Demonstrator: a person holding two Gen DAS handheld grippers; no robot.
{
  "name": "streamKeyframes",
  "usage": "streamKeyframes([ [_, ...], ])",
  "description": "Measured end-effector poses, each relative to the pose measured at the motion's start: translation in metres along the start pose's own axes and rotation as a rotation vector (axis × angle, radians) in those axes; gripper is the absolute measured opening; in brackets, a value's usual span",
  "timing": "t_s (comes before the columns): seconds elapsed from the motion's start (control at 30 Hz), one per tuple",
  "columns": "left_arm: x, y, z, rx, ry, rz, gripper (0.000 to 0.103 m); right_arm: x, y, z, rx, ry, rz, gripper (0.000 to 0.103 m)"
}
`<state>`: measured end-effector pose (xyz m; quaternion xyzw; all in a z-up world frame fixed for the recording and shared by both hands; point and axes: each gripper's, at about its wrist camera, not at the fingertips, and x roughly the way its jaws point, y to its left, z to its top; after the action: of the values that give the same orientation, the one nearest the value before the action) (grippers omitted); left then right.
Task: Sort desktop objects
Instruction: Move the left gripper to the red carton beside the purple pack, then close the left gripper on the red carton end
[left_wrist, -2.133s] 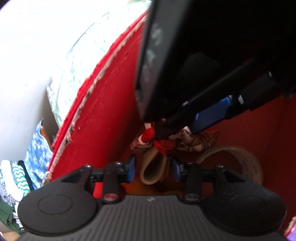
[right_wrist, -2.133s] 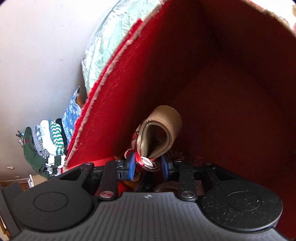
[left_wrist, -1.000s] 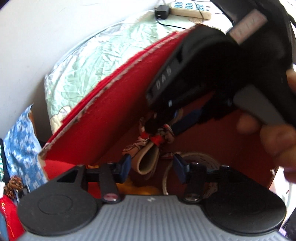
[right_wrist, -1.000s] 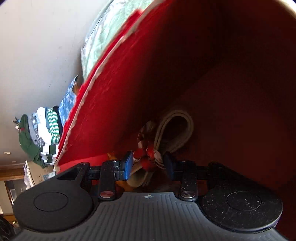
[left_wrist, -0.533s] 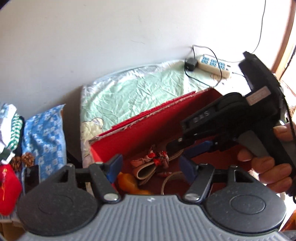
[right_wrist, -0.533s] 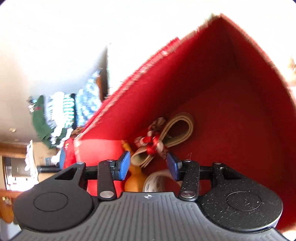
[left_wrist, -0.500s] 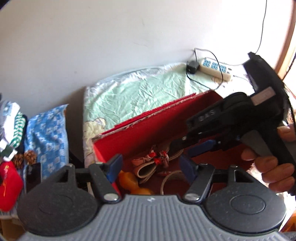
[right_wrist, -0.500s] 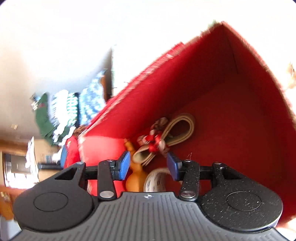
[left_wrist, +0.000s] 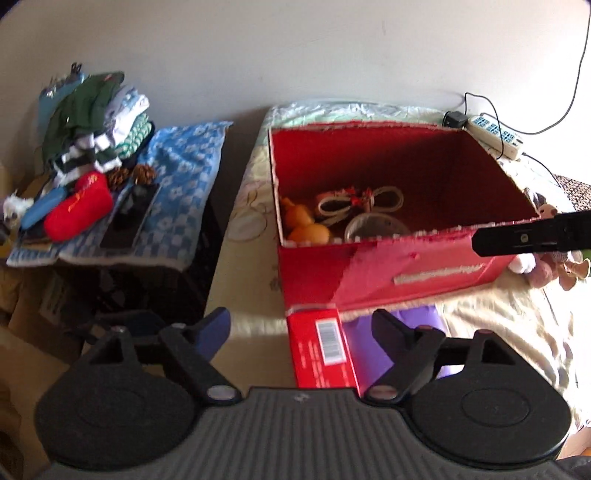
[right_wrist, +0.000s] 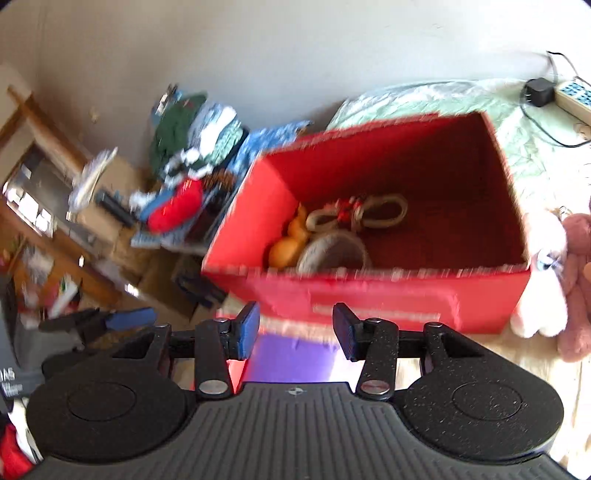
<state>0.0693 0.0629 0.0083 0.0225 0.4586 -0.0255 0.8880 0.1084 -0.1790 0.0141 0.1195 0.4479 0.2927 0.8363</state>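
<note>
I read the left tool (left_wrist: 300, 326) with jaws opening and nothing between them; the right tool (right_wrist: 295, 328) stands parted, also empty. Ahead of both tools sits the red box (left_wrist: 388, 266) on the cloth-covered counter (left_wrist: 498, 325). Inside it, at its near-left corner, lie the ribbon-tied belt (left_wrist: 356, 201), an orange gourd toy (left_wrist: 303, 225) and a roll of tape (left_wrist: 373, 227) — all well clear of the fingers. Just below the left tool lie a small red carton (left_wrist: 321, 350) and a purple sheet (left_wrist: 364, 336). Plush toys (right_wrist: 554, 277) rest right of the box.
</note>
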Motion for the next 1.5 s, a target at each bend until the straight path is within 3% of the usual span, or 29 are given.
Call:
streamKeyframes([
  [0.03,0.003,-0.003,-0.007,-0.011,0.02,0.007,0.076,0.006,0.001,-0.006,-0.013,0.015,0.002,0.048],
  [0.17,0.015,-0.019,-0.029,-0.04,0.061,0.043,0.081,0.031,0.004,-0.024,-0.061,0.048,-0.004,0.048],
  [0.3,0.027,-0.025,-0.043,-0.052,0.076,0.072,0.077,0.041,0.01,-0.034,-0.082,0.076,-0.002,0.048],
  [0.43,0.042,-0.012,-0.055,-0.079,0.099,0.028,0.066,0.044,0.02,-0.032,-0.099,0.061,-0.003,0.048],
  [0.5,0.045,-0.004,-0.059,-0.081,0.101,-0.002,0.066,0.048,0.027,-0.028,-0.102,0.05,-0.008,0.048],
  [0.57,0.046,0.002,-0.06,-0.069,0.108,-0.021,0.065,0.055,0.034,-0.025,-0.094,0.049,-0.013,0.048],
  [0.67,0.051,0.01,-0.062,-0.025,0.125,-0.039,0.055,0.069,0.051,-0.018,-0.089,0.059,-0.002,0.047],
  [0.9,0.067,0.038,-0.066,0.039,0.144,-0.106,0.057,0.103,0.078,-0.019,-0.062,0.086,-0.017,0.045],
  [0.97,0.073,0.047,-0.072,0.063,0.158,-0.109,0.049,0.111,0.085,-0.022,-0.056,0.096,-0.014,0.045],
  [1.23,0.087,0.082,-0.085,0.048,0.178,-0.135,0.044,0.139,0.096,-0.028,0.024,0.154,-0.024,0.046],
  [1.5,0.078,0.058,-0.093,0.16,0.151,-0.136,0.044,0.133,0.108,-0.013,0.103,0.1,-0.029,0.053],
])
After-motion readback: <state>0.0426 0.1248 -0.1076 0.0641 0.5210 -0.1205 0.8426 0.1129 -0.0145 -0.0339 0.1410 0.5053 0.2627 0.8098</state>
